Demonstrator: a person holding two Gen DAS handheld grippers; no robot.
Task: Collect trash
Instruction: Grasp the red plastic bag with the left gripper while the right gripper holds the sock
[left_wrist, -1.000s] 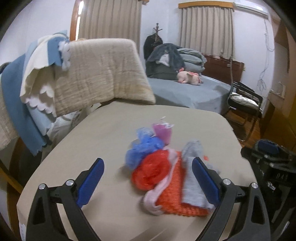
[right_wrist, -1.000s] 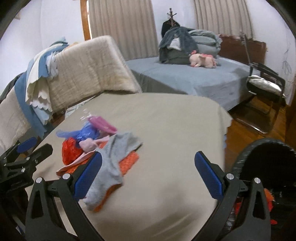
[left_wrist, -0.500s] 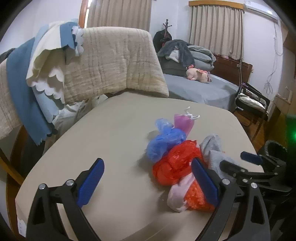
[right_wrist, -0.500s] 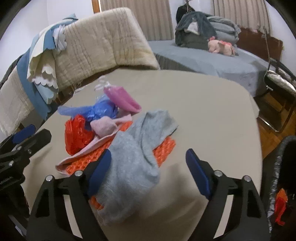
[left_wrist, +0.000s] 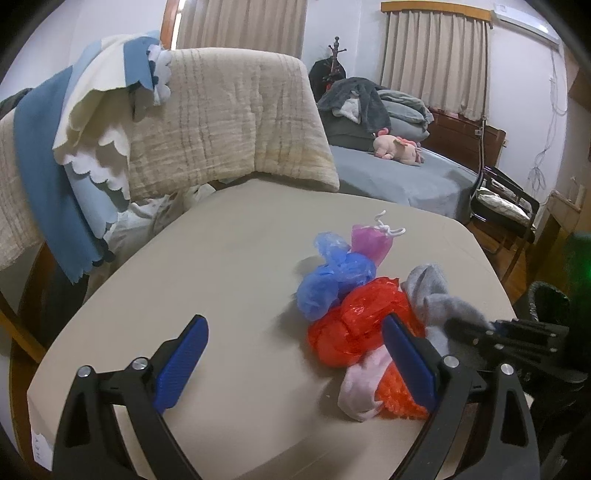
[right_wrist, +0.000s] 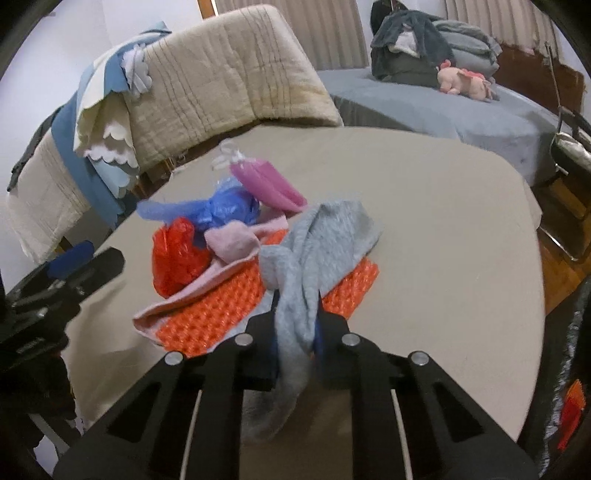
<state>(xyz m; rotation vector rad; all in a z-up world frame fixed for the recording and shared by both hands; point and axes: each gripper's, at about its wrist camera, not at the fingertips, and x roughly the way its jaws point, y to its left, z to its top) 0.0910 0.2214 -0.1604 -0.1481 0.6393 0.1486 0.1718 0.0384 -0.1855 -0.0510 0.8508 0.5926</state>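
**Your right hand-held gripper has the grey sock pinched**

The table (left_wrist: 229, 258) with its beige cover carries everything you are working on, and the pile sits toward its right half as your left camera sees it. Behind the table, a beige quilt (left_wrist: 236, 122) is draped over a support at the far side, with a blue and cream cloth (left_wrist: 74, 147) hanging at its left. Farther back stands a bed (left_wrist: 406, 181) with a pink plush toy (left_wrist: 399, 147) on it.

In the pile, an orange bubble-textured sheet (right_wrist: 221, 306) lies at the bottom. A pink sock (right_wrist: 229, 247) rests across it, with a red plastic bag (right_wrist: 177, 258) at its left. A blue plastic bag (right_wrist: 221, 210) is just beyond those, and a purple pouch (right_wrist: 266, 184) with a white string lies at the far end.

The grey sock (right_wrist: 325, 243) lies over the orange sheet on the right of the pile. Your right hand-held gripper (right_wrist: 295, 321) has its jaws pressed together on the sock's near part, and the sock's end hangs down below them.

Your left hand-held gripper (left_wrist: 295, 362) stands with its jaws wide apart and nothing between its pads, just at the near left of the pile. A black bin (left_wrist: 546, 299) stands beyond the table's right edge.
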